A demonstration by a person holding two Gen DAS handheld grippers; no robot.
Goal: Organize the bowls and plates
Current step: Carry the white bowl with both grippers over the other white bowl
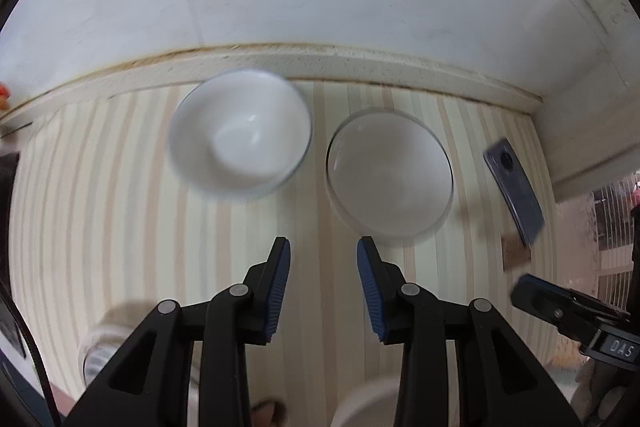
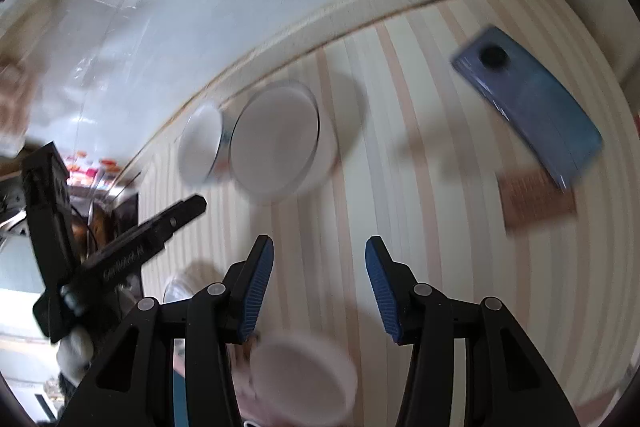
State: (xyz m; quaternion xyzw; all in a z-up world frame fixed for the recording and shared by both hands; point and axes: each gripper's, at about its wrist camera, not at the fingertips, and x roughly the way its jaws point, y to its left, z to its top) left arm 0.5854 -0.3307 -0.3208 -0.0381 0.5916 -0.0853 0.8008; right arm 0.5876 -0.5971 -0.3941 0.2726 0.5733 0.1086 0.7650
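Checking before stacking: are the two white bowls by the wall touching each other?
Apart. The left wrist view shows a strip of striped tabletop between the left bowl and the right bowl.

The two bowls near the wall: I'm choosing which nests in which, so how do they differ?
The left bowl looks deeper with a narrow bottom; the right bowl looks shallower and flatter-bottomed. The left bowl sits nearer the wall, the right bowl nearer the phone. Both are white, upright and empty.
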